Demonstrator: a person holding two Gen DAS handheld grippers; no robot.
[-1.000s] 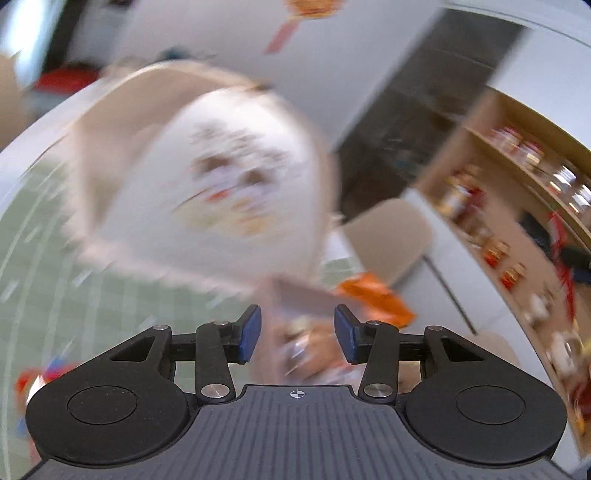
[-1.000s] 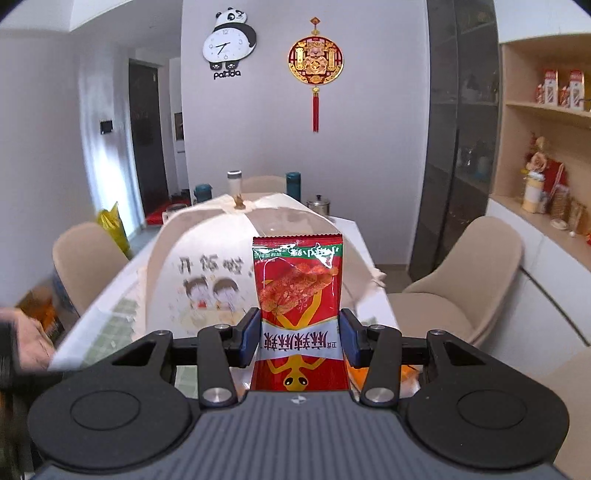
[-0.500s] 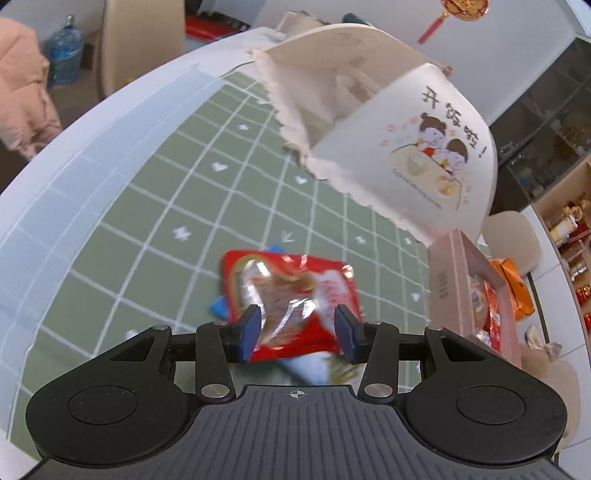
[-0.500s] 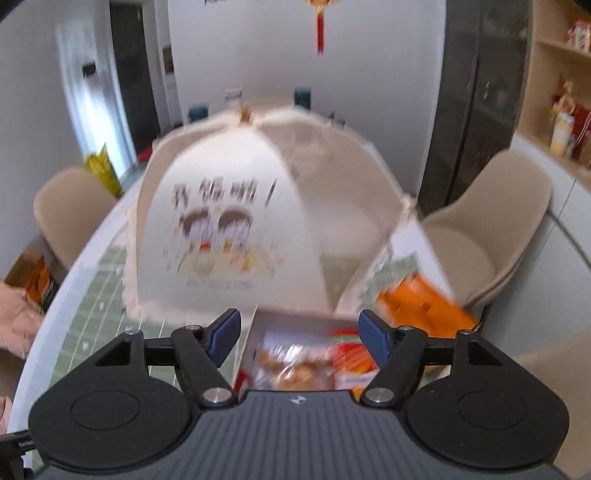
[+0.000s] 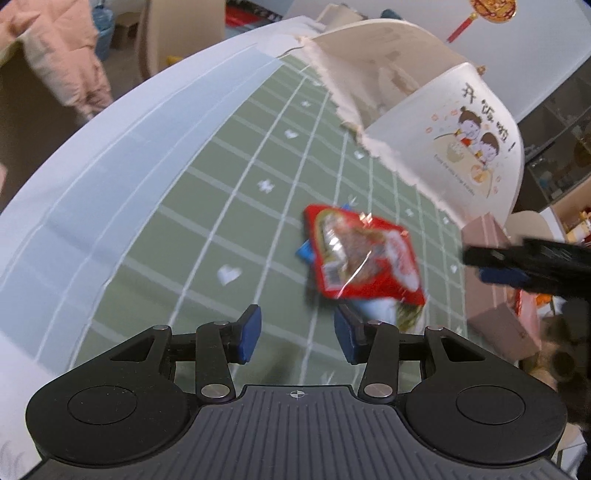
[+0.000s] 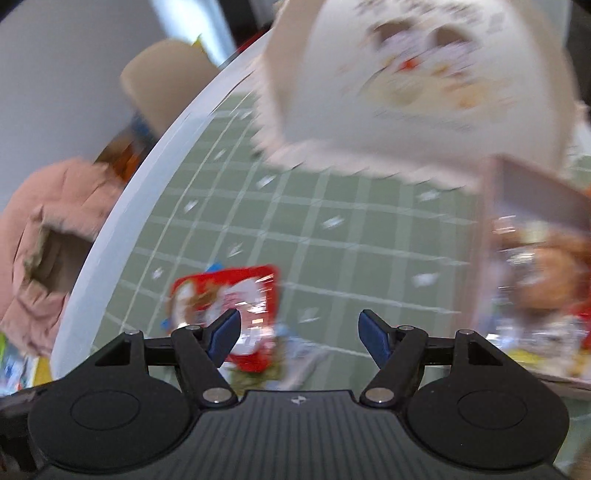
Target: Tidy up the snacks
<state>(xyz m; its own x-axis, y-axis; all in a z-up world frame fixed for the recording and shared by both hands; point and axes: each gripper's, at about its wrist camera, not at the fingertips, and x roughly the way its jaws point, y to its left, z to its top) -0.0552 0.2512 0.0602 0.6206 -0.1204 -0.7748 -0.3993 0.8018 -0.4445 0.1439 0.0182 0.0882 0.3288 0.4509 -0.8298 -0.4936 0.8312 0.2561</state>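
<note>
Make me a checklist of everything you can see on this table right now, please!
Surface: green checked tablecloth with a white border.
Job's things: red snack packet lying flat on other packets; pink box with snacks inside.
Clutter: white dome food cover standing on the cloth.
Grippers: left gripper open, empty; right gripper open, empty.
Cables: nothing seen.
Surroundings: beige chair, pink jacket, red wall ornament.

Your near-left stretch of green tablecloth [image 5: 207, 236] lies bare. Far side is blocked by the food cover [image 5: 436, 122]; pink box [image 5: 495, 317] walls the right, red packet [image 5: 364, 258] between.
</note>
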